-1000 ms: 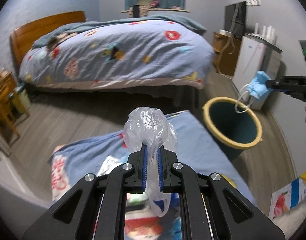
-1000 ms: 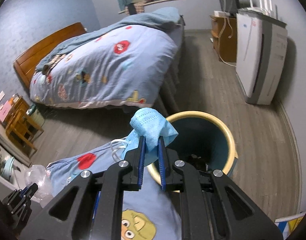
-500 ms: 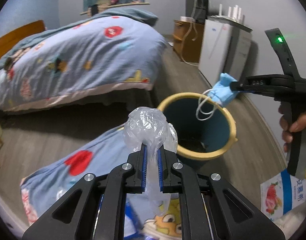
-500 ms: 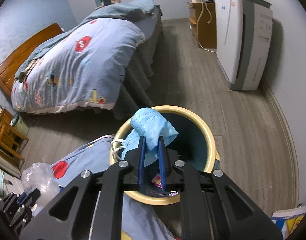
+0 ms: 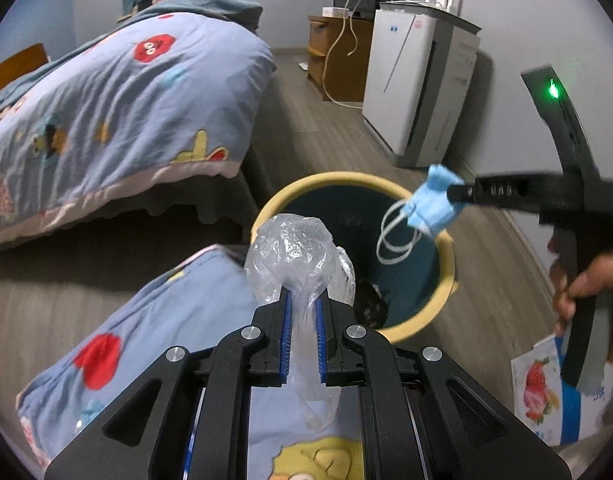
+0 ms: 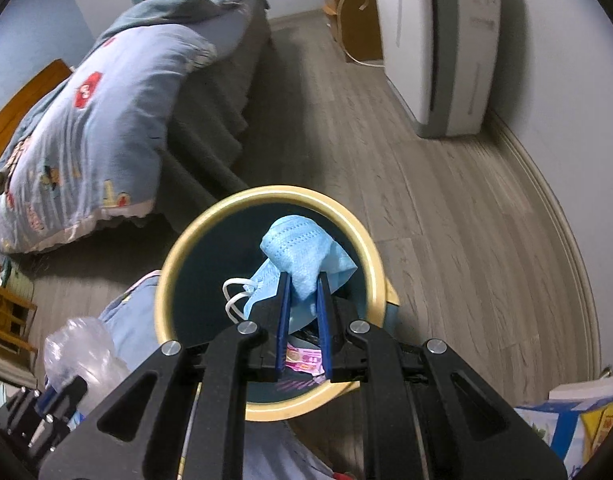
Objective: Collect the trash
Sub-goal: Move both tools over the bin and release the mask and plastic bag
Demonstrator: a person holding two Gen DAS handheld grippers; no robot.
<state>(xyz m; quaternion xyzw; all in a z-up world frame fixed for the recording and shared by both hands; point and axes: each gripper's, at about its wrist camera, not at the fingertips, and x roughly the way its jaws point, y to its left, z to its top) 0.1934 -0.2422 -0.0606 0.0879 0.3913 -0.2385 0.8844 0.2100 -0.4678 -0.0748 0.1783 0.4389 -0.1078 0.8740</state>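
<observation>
Right gripper (image 6: 302,280): jaws clamped on a blue pleated mask (image 6: 302,256), held above the bin (image 6: 174,280) mouth. Left gripper (image 5: 304,304): jaws clamped on a crumpled clear bag (image 5: 294,252), near the bin's rim and not clearly over the opening.

Risks: released here, the light film may drift outside the rim. The mask's white loops (image 5: 394,240) may snag on a finger. The bin is round and dark inside with a yellow lip.

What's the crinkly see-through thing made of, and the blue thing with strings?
The plastic bag looks like thin clear film, glossy and wrinkled. The face mask seems soft, matte non-woven fabric, with stitched pleat lines and white elastic loops.
</observation>
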